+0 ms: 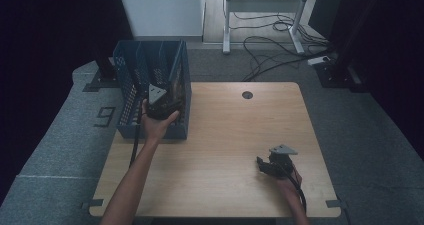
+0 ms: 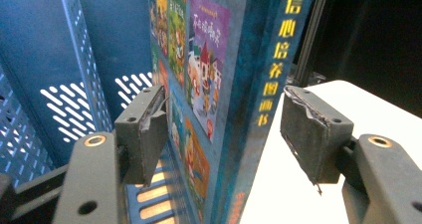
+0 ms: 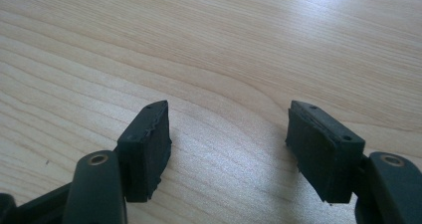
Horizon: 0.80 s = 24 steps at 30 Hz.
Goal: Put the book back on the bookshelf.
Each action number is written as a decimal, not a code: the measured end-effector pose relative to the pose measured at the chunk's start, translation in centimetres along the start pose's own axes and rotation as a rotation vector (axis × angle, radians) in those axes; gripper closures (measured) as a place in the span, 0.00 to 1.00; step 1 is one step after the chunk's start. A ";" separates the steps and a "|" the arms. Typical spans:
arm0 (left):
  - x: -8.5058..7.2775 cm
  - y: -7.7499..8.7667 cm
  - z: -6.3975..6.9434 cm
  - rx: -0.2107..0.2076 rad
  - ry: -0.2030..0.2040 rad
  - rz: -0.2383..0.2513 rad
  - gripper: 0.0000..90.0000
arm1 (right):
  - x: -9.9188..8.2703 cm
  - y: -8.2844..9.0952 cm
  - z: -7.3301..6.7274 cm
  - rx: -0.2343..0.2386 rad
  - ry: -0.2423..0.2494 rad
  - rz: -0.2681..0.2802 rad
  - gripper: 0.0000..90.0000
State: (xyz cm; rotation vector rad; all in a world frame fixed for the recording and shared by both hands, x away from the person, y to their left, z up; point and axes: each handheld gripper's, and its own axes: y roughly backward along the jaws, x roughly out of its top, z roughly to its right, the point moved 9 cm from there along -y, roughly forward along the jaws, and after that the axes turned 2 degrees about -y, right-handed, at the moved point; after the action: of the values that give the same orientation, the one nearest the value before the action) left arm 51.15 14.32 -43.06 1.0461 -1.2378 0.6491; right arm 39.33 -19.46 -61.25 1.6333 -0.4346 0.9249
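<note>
A blue slotted crate (image 1: 127,102) stands on the left end of the wooden table (image 1: 225,135). Inside it, against the right wall, a picture book (image 1: 176,82) stands upright; in the left gripper view the book (image 2: 199,79) shows a colourful cover and a blue spine with yellow characters. My left gripper (image 1: 162,104) reaches into the crate from the near side. It (image 2: 224,117) is open, its jaws standing on either side of the book, with a small gap at each pad. My right gripper (image 1: 262,166) rests low over the table's near right part and is open with nothing between its jaws (image 3: 229,129).
A round cable hole (image 1: 247,95) sits in the table's far edge. Beyond the table lie floor cables (image 1: 270,50) and a desk frame (image 1: 262,5). Grey carpet with a "9" marking (image 1: 105,116) lies left of the crate.
</note>
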 end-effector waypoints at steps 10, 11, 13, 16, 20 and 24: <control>-0.5 1.3 0.7 -0.019 -0.003 0.024 0.39 | 0.0 0.0 0.0 0.000 -0.001 0.001 0.37; -0.5 1.5 0.8 -0.023 -0.004 0.023 0.39 | 0.0 0.0 0.0 0.000 -0.002 0.002 0.37; -0.6 1.7 1.1 -0.035 0.003 0.023 0.39 | 0.0 0.0 0.0 -0.001 0.000 0.001 0.37; -1.0 2.2 1.5 -0.049 0.005 0.017 0.39 | 0.0 0.0 0.0 -0.001 0.000 0.001 0.37; -1.7 3.1 1.6 -0.063 0.030 0.001 0.38 | 0.0 0.0 0.0 -0.001 -0.002 0.000 0.37; -2.5 3.9 1.5 -0.069 0.037 -0.005 0.38 | 0.0 0.0 0.0 -0.001 -0.003 -0.001 0.36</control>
State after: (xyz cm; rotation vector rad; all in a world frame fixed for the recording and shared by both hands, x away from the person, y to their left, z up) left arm 46.52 14.92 -44.44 0.9756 -1.2165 0.6154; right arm 39.33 -19.45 -61.25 1.6338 -0.4368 0.9217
